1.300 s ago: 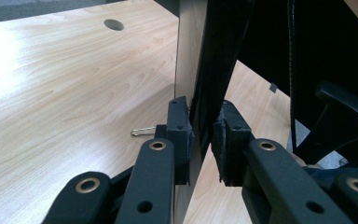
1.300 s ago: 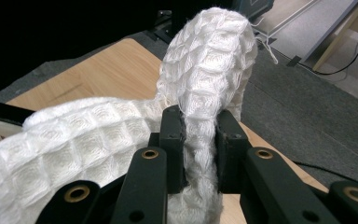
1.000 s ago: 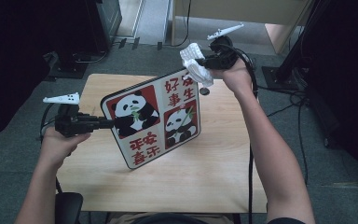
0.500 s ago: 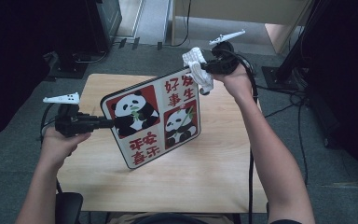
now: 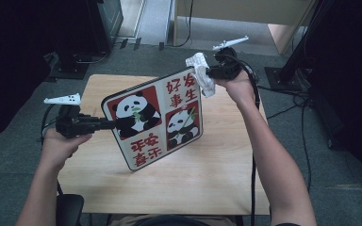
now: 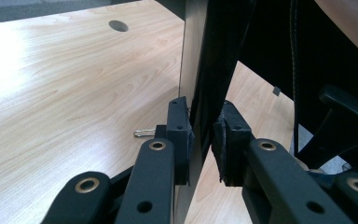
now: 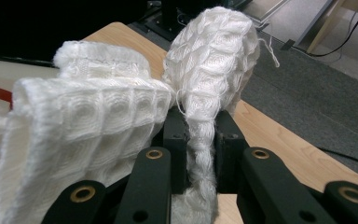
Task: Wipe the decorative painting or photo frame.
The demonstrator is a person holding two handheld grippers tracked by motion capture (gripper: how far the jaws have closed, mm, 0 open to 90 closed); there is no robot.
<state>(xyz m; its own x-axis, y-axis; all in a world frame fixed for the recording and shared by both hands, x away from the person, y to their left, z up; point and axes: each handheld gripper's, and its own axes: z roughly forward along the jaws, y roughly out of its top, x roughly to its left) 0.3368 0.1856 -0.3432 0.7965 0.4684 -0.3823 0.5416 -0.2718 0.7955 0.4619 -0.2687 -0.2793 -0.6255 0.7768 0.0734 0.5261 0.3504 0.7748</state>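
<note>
Left gripper [image 6: 200, 135] jaws clamping panda board [image 5: 153, 117] edge: stiff, light, tippy. Right gripper [image 7: 200, 135] jaws pinching soft cloth [image 7: 121, 116] mid-fold.

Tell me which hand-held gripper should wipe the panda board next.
Right. The right hand-held gripper already pinches the white cloth at the panda board top corner; the left hand-held gripper is clamped on its edge, holding it tilted.
</note>
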